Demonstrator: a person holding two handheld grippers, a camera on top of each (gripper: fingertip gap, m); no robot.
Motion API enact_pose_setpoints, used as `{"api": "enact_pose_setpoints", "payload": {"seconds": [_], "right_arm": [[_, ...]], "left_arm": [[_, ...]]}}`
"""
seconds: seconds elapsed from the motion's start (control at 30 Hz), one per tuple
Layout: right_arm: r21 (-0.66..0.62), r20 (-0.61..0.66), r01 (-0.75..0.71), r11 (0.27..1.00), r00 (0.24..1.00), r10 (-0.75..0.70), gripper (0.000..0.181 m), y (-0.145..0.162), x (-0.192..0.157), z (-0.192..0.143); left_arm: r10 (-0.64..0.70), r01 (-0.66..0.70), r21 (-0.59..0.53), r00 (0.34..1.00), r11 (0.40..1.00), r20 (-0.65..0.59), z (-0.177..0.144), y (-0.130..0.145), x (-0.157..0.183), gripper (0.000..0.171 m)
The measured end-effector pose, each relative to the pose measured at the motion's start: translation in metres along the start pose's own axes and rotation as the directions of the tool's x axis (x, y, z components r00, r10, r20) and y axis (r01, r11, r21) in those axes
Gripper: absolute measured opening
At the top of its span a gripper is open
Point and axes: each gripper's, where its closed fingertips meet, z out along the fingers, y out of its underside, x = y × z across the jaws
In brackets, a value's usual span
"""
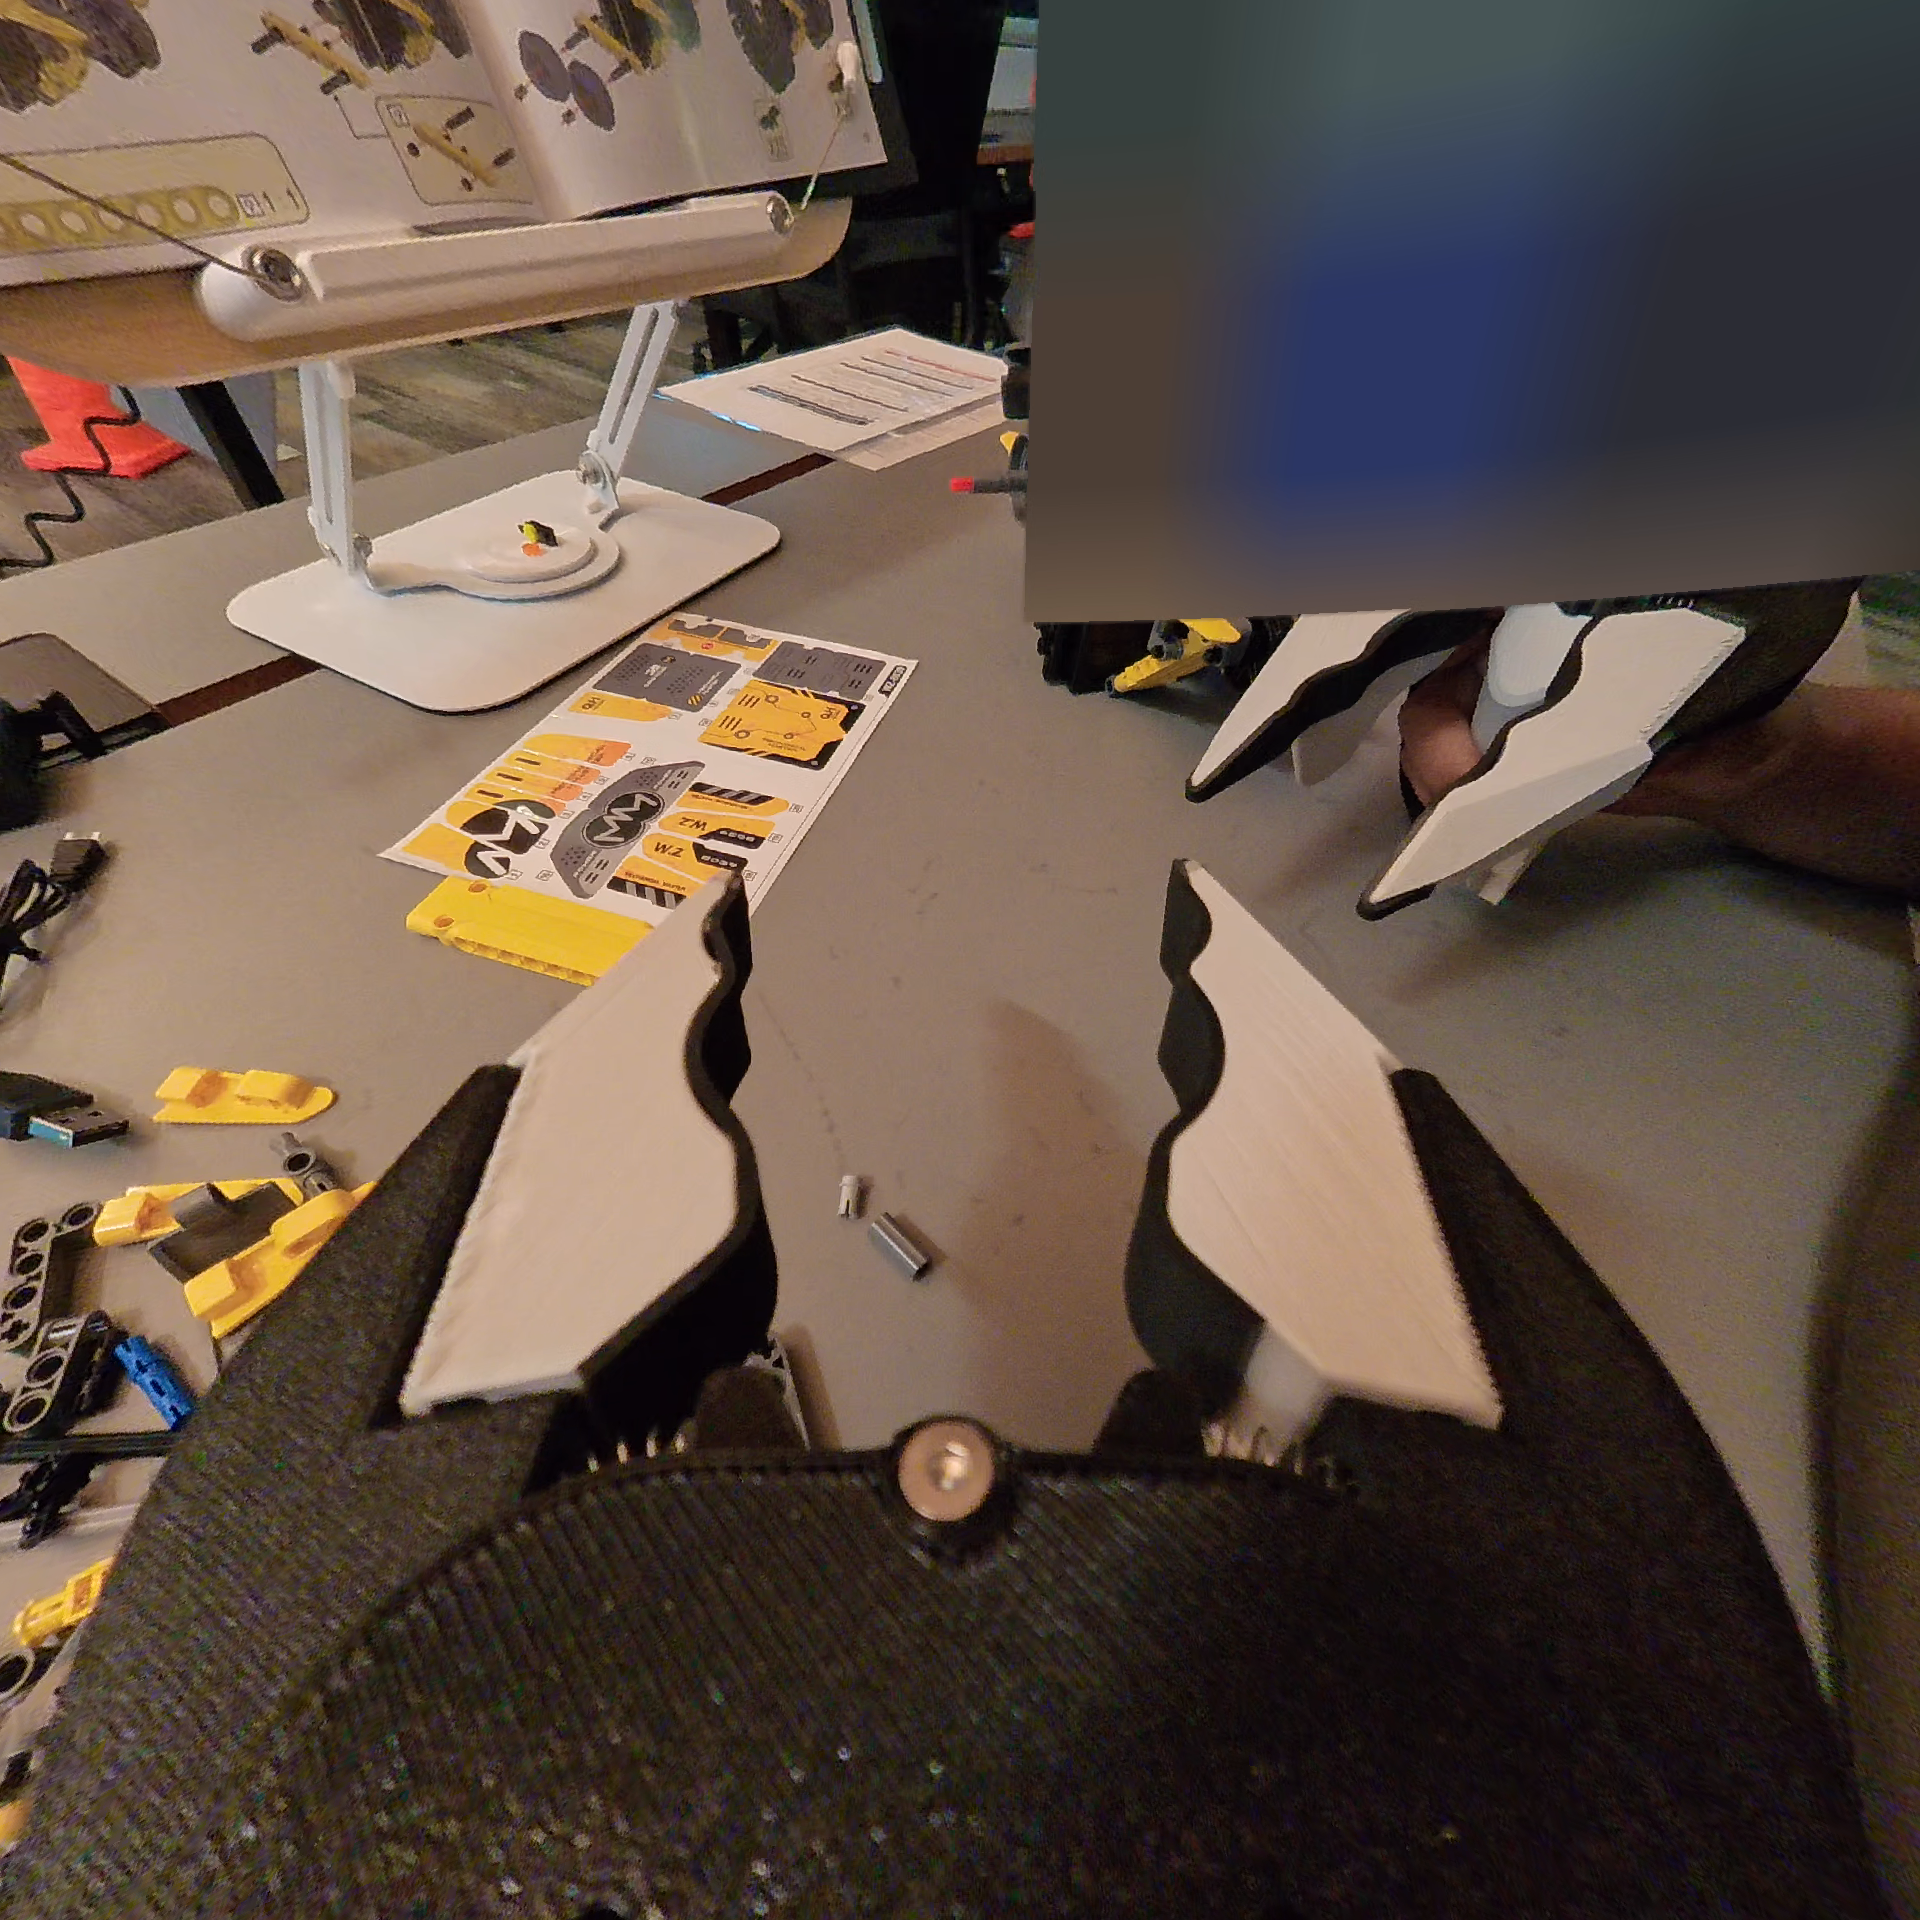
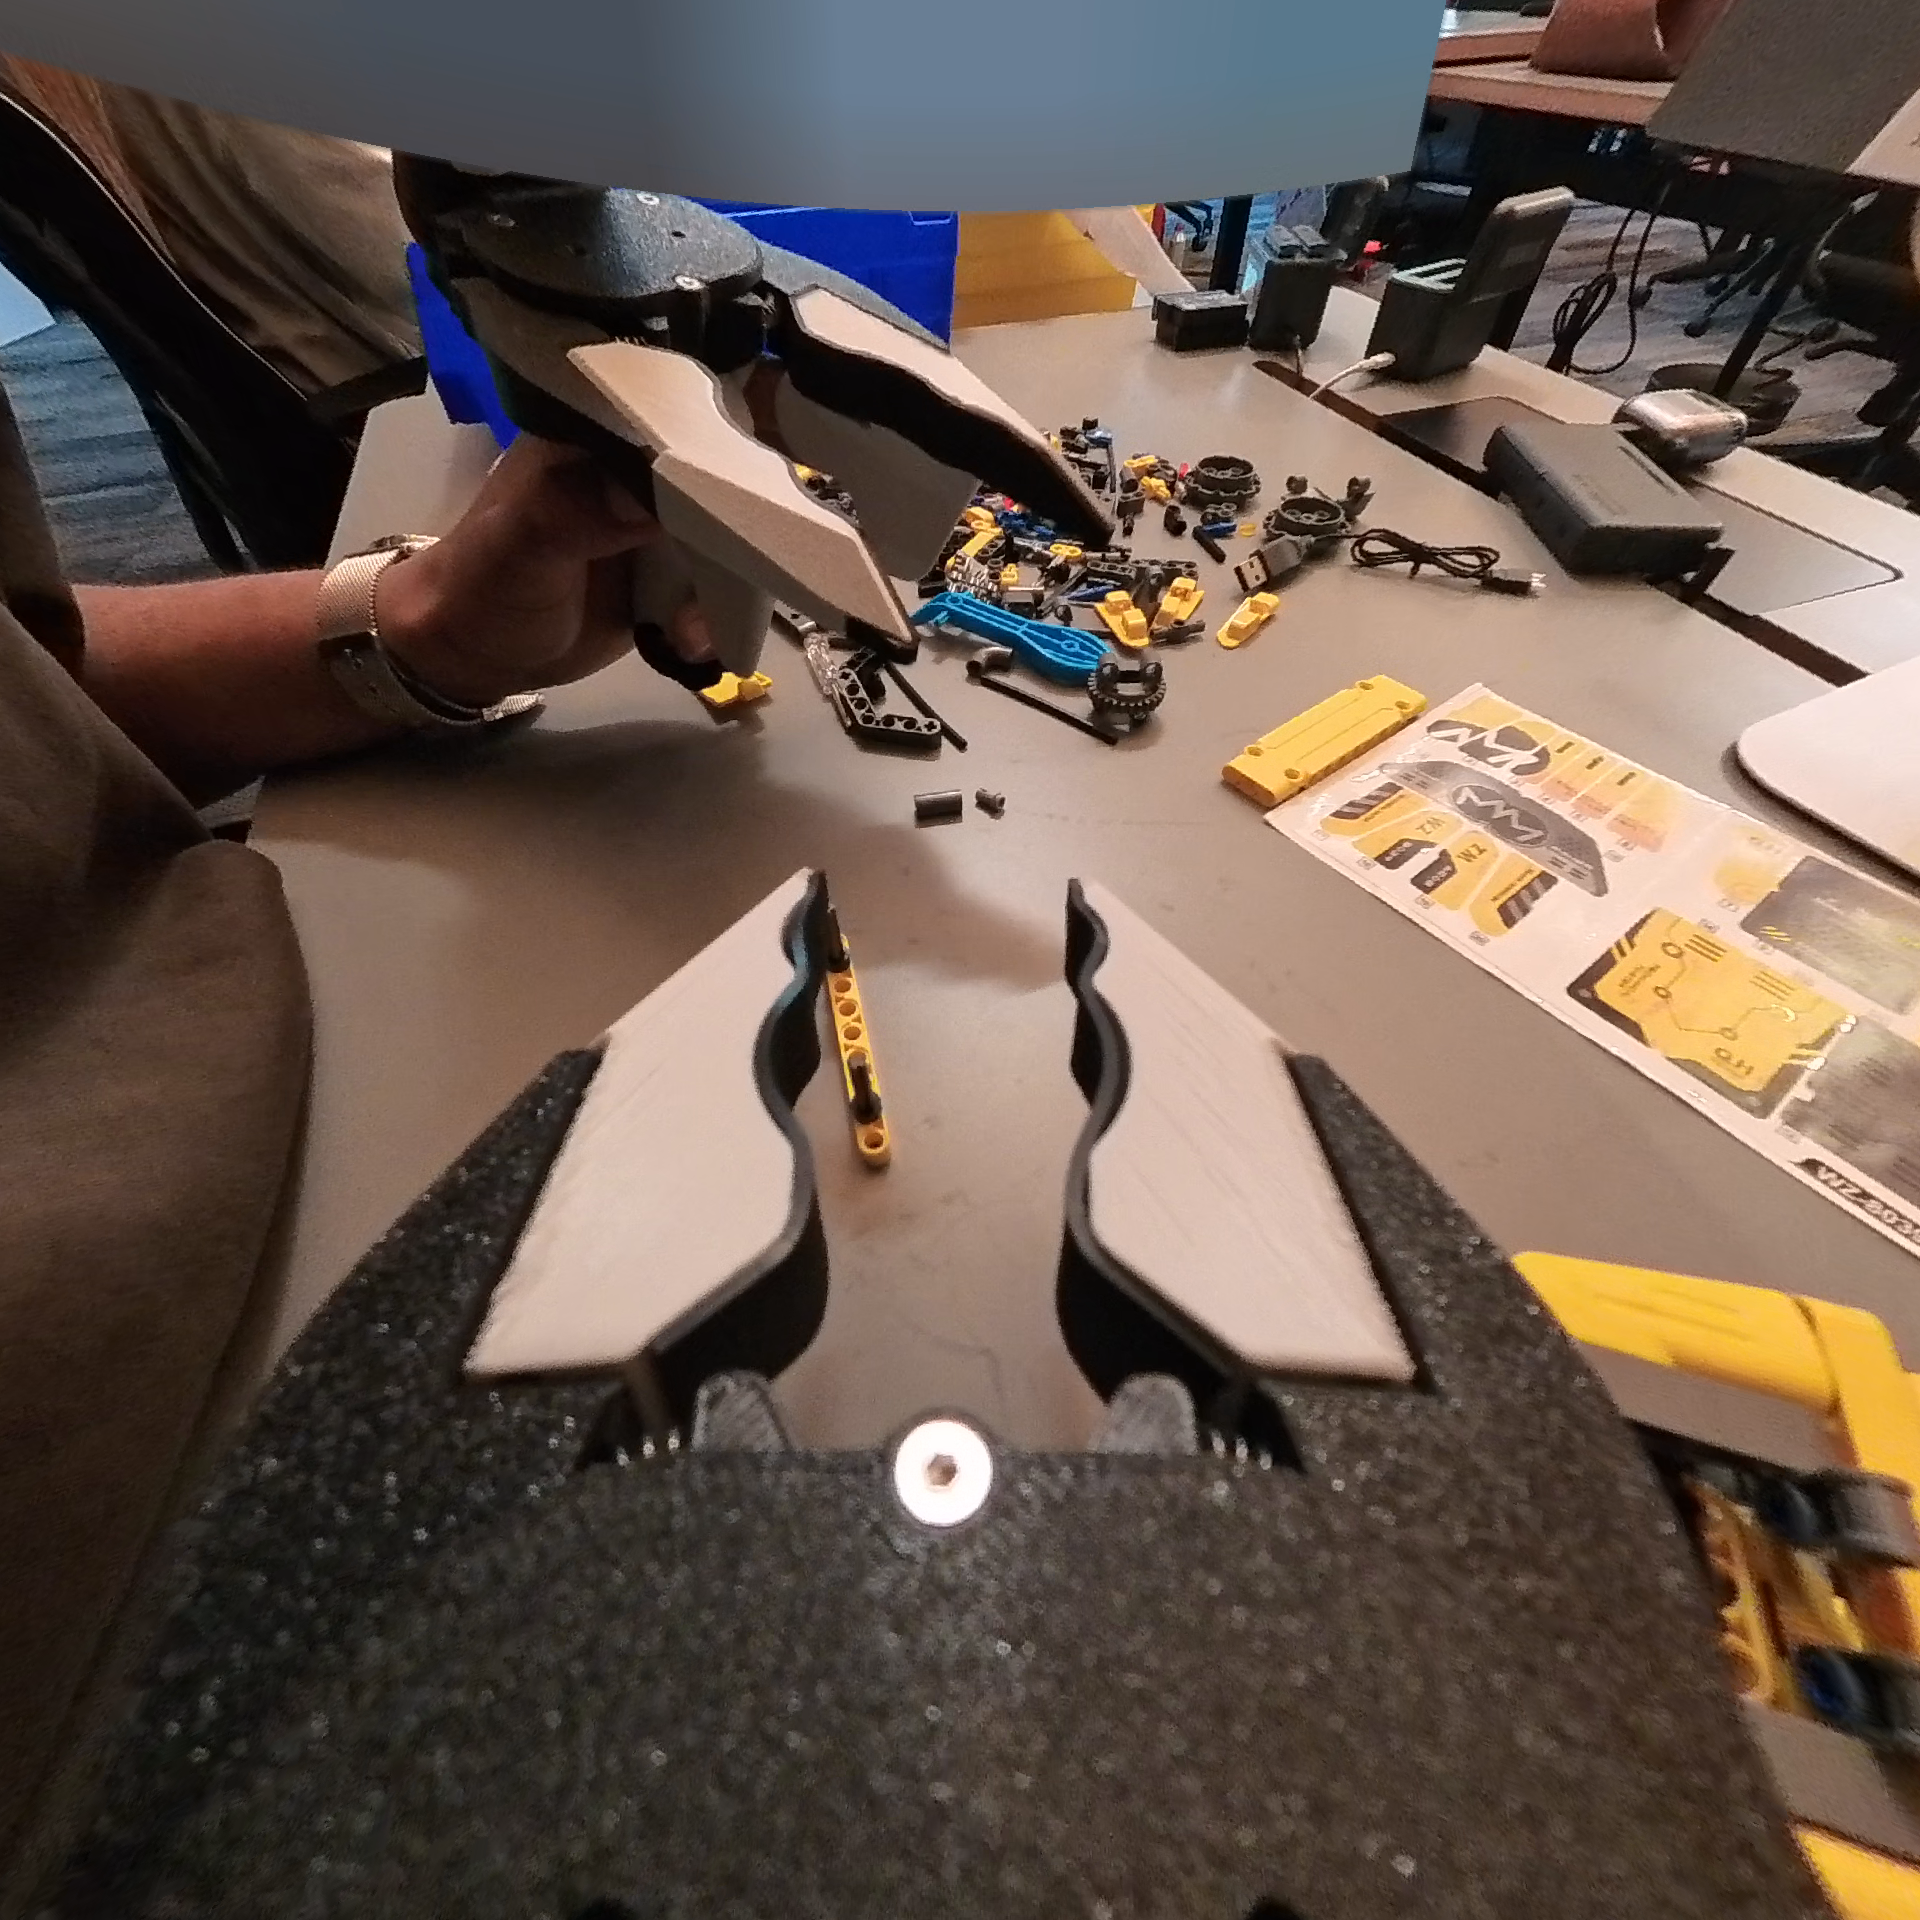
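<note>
Left gripper (image 1: 951,883), fingers apart, hovers over a small grey sleeve (image 1: 900,1246) and pin (image 1: 850,1195) on the counter (image 1: 1351,1039). Right gripper (image 2: 945,883), fingers apart, has a yellow beam (image 2: 858,1049) against its left finger.

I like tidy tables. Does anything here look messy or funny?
Yes. A loose heap of small building pieces sprawls across the grey table, and a yellow holed beam leans against the open right gripper's left finger. Nothing looks broken.

Dim warm indoor light, soft shadows, wide-angle bending at edges, blurred lower-right corner.
</note>
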Motion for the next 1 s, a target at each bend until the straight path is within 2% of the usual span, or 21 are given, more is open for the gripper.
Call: {"api": "enact_pose_setpoints", "payload": {"seconds": [0.6,0.8,1.0], "right_arm": [[-0.006,-0.019,0.010,1.000,1.000,-0.011,0.046,-0.003,0.002,-0.005],[-0.093,0.022,0.003,0.996,1.000,-0.001,0.046,0.010,-0.003,-0.004],[-0.233,0.120,-0.017,0.972,0.992,0.046,0.043,0.036,-0.018,0.000]], "left_arm": [[0.014,-0.014,-0.009,1.000,1.000,-0.010,-0.001,0.000,0.004,0.078],[0.043,-0.059,-0.072,0.977,0.996,-0.209,0.004,0.010,0.041,0.071],[0.108,-0.195,-0.238,0.936,0.951,-0.334,0.012,0.047,0.069,0.056]]}}
